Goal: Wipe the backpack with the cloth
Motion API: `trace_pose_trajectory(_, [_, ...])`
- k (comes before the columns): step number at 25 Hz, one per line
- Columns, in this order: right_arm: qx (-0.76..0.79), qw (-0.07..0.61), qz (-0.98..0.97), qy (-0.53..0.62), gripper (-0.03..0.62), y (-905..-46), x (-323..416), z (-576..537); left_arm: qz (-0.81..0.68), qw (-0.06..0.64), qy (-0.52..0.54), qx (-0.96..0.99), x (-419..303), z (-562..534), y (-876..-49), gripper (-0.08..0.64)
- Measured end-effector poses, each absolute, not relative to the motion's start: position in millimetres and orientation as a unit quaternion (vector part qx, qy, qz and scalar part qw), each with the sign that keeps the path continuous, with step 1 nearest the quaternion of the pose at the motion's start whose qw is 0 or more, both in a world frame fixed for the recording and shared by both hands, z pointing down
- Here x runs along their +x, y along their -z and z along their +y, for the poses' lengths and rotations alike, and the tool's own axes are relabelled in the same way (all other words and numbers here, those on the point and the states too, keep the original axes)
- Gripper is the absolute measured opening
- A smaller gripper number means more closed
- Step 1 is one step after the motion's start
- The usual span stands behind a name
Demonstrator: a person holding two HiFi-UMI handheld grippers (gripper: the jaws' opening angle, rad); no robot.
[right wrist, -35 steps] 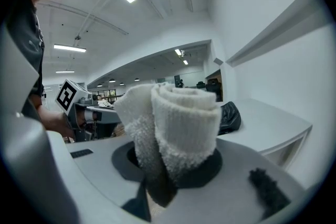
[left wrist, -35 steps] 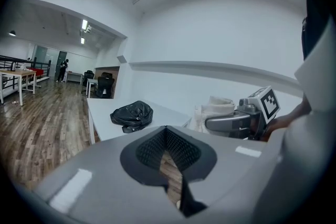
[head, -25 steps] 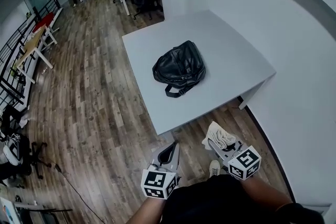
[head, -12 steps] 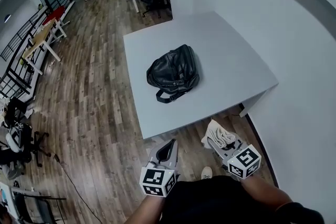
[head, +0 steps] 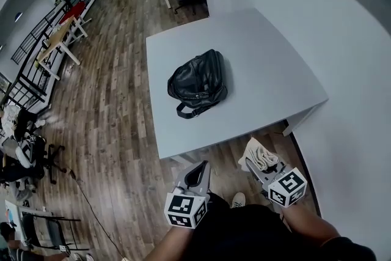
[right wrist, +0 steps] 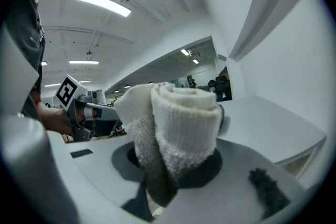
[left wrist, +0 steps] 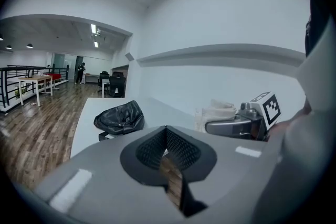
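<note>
In the last second the head view has shifted, and the backpack (head: 197, 82), lying near the 9 o'clock edge of the worktop (head: 269, 70), has drifted slightly toward 9 o'clock. The person seems to be lining up, with no wiping begun. The right gripper (head: 259, 161) pinches the folded cloth (head: 259, 153) in its fingers; the left gripper (head: 197, 175) has its fingers together, empty, and both hang short of the worktop at 6 o'clock.

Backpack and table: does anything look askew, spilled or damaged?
Nothing stands out. The backpack lies flat on the table, strap loose toward the near edge; the folded cloth sits clamped in the right tool.
</note>
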State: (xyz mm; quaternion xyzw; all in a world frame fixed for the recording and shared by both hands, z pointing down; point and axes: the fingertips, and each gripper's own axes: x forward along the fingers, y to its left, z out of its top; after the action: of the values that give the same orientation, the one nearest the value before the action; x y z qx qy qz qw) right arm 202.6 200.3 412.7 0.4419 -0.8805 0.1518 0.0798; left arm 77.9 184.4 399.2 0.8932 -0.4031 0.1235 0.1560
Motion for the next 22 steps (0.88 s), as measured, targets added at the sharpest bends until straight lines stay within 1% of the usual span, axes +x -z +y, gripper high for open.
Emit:
trace_pose_trajectory(6, [0.436,0.074,-0.882,-0.164,0.089,-428,212,181,-0.412,0.166,-0.145,0.884,82,165,-418,0.006])
trace_pose_trajectory(16, [0.45,0.101,-0.872,-0.164,0.089,-441,240,139,-0.383,0.172,-0.143,0.896,122,111,-428,0.006])
trace_pose_trajectory(22, [0.451,0.106,-0.87,-0.167,0.089,-447,241,95,-0.383,0.174,-0.154,0.894,118,73,-437,0.006])
